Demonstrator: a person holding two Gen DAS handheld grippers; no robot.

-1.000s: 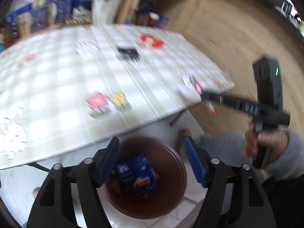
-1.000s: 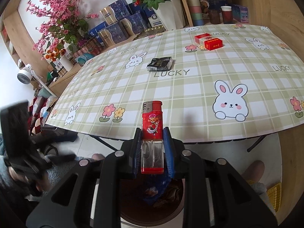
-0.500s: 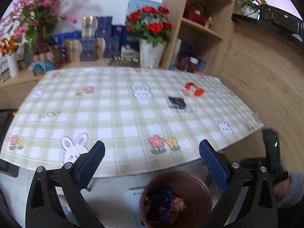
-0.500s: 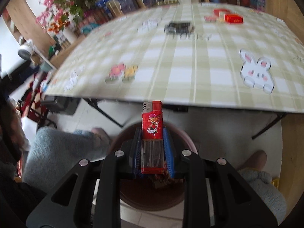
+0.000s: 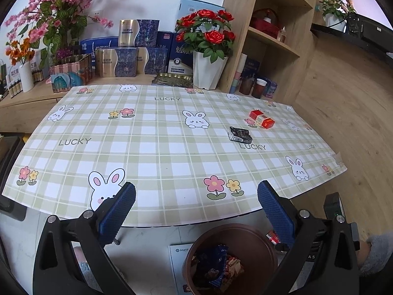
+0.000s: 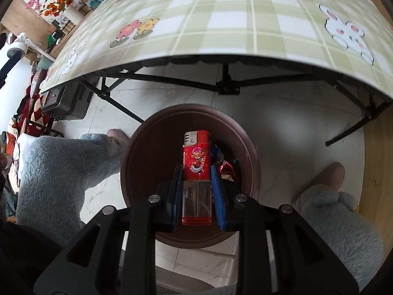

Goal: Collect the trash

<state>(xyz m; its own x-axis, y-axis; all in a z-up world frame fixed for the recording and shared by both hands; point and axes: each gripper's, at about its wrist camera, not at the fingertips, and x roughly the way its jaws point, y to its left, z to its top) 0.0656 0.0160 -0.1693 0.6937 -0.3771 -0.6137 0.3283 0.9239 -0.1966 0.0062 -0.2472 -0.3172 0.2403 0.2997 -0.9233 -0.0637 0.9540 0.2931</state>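
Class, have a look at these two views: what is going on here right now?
A person is clearing trash from a table. The right claw grips a red lighter directly above a brown bin that already holds wrappers. The left claw is open and empty, facing the tablecloth, where a dark wrapper and red packet lie.

Bright, even daylight in both views. Strong fisheye bend, dark vignette at corners. Left wrist view sharp; soft flower shadows on white wall, upper left. Right wrist view: tablecloth [image 6: 245, 19] along top blurred, floor tiles [image 6: 289, 127] show pale glare right of centre.
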